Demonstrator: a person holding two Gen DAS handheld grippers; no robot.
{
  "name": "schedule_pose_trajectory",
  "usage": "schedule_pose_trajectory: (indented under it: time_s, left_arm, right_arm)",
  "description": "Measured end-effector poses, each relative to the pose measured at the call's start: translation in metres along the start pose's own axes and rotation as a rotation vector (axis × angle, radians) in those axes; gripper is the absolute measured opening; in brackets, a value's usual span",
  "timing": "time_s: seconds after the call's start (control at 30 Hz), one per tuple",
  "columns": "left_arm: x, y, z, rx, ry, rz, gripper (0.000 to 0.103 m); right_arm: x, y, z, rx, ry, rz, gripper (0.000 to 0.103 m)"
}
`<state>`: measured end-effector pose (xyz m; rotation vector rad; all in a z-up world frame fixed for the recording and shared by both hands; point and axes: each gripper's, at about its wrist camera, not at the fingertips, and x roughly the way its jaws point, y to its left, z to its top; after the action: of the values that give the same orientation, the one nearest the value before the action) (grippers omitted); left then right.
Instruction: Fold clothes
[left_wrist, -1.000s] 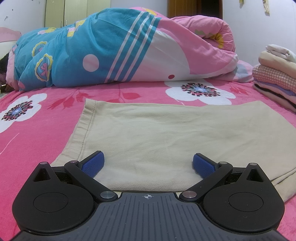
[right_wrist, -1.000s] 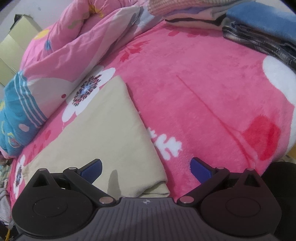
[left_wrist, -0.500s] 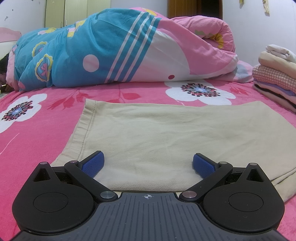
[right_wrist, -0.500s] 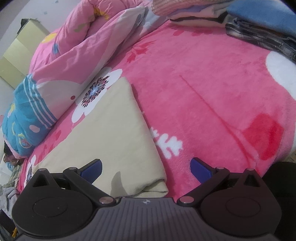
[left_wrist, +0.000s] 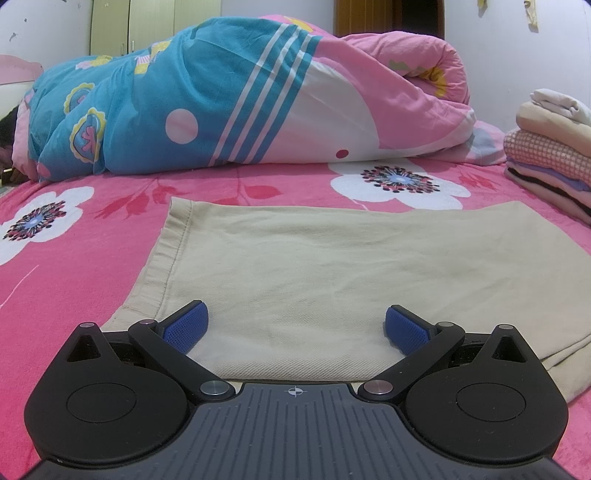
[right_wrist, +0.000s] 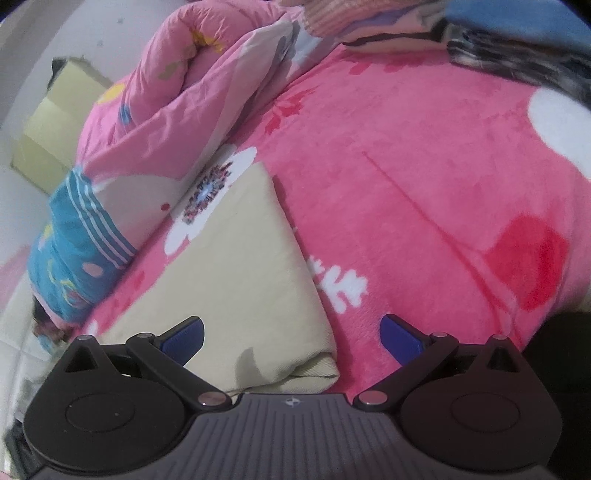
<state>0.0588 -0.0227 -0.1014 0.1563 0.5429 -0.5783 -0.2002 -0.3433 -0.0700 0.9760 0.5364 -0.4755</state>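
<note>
Beige folded garment (left_wrist: 332, 273) lies flat on the pink flowered bed (left_wrist: 92, 258), straight ahead of my left gripper (left_wrist: 296, 326) and spreading away from it toward the far side. Its hemmed edge runs forward just left of my left finger, and the near fold passes under the gap between the fingers. My left gripper is spread wide, both blue pads (left_wrist: 186, 326) low over the cloth near its closest edge; I hold nothing with it, and I cannot tell whether the pads actually touch the fabric.

From my right gripper (right_wrist: 291, 334) I see the same garment ahead and to the left, its thick folded corner sitting just in front of the gap between the fingers. This gripper is also wide open and empty: the left pad hangs over the beige cloth, the right pad over bare pink bed. The view is tilted and a little blurred.

Beyond the garment, far ahead of the left gripper, a rolled blue and pink quilt (left_wrist: 221, 99) stretches across the bed. Ahead and to the right of that gripper sits a stack of folded clothes (left_wrist: 550, 158), well apart from the beige piece. In the right wrist view, more folded things, blue and dark plaid (right_wrist: 517, 40), lie far ahead at the upper right.
</note>
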Motion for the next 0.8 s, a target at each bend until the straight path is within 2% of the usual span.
schedule_pose_trajectory:
  time_s: [0.3,0.43,0.8]
  left_arm:
    - [0.000,0.000,0.000,-0.001,-0.001,0.001,0.103]
    - [0.000,0.000,0.000,-0.001,-0.002,0.001,0.103]
    - [0.000,0.000,0.000,-0.002,-0.003,0.001,0.103]
  right_arm:
    - [-0.012,-0.021,-0.004,0.175,0.007,0.111,0.103]
    - [-0.013,-0.024,-0.007,0.208,0.012,0.145,0.103]
    - [-0.005,-0.027,-0.006,0.213,-0.022,0.140,0.101]
